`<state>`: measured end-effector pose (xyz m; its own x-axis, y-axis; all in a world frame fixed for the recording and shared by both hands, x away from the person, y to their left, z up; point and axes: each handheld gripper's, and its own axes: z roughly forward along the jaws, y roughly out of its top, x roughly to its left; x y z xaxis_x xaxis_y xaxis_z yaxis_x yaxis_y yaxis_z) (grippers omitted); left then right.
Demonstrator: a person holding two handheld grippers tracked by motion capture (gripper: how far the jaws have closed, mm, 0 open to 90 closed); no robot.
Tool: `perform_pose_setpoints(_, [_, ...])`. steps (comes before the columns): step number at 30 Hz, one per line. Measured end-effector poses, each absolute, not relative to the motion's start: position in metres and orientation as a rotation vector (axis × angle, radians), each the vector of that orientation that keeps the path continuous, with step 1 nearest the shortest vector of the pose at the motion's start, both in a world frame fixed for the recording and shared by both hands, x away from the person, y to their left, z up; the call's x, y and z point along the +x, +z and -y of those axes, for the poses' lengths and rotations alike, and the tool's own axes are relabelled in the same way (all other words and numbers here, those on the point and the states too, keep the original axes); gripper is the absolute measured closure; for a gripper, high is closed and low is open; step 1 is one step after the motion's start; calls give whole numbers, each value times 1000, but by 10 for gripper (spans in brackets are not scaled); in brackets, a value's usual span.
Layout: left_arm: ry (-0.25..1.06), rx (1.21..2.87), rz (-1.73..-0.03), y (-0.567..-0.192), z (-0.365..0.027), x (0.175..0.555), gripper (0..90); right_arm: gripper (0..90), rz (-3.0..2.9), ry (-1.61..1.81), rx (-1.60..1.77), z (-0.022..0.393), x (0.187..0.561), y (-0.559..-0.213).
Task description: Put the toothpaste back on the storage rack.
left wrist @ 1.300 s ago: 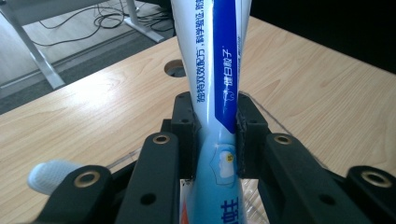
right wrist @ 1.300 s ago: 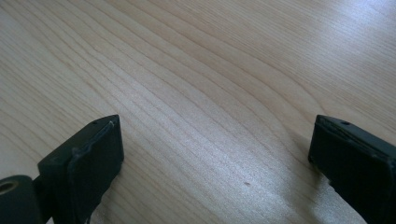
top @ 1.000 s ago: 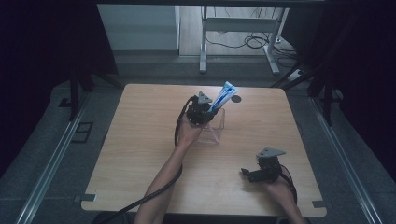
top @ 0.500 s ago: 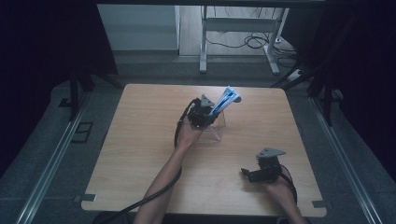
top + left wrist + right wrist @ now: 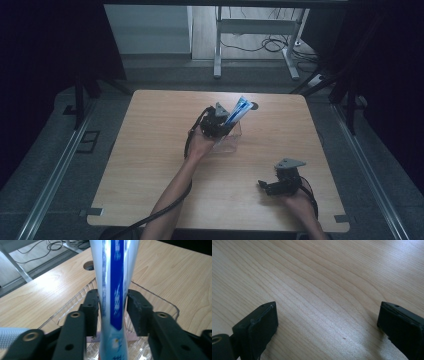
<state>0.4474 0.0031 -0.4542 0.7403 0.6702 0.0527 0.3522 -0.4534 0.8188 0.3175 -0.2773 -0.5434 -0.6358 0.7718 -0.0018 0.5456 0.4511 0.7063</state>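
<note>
The left gripper has just been opening its jaws, the blue and white tube between them with a gap on one side, standing tilted in the clear box mid-table; the right gripper rests wide open over the bare wooden table, well apart

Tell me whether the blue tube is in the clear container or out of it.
In. The blue tube stands tilted with its lower end inside the clear container; the left gripper has just been opening, jaws either side of it.
</note>
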Motion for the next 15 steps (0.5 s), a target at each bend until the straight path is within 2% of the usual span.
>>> perform_pose_setpoints(2, [483,2069,-774,-453,-4,446,623,32,-2383,985,1124,277,317,-543])
perform_pose_setpoints(8, [452,2053,-789,-449,-8,446,567,32,-2385,985,1122,277,318,-543])
perform_pose_setpoints(15, [436,2051,-797,-448,-11,444,461,32,-2385,985,1123,277,318,-543])
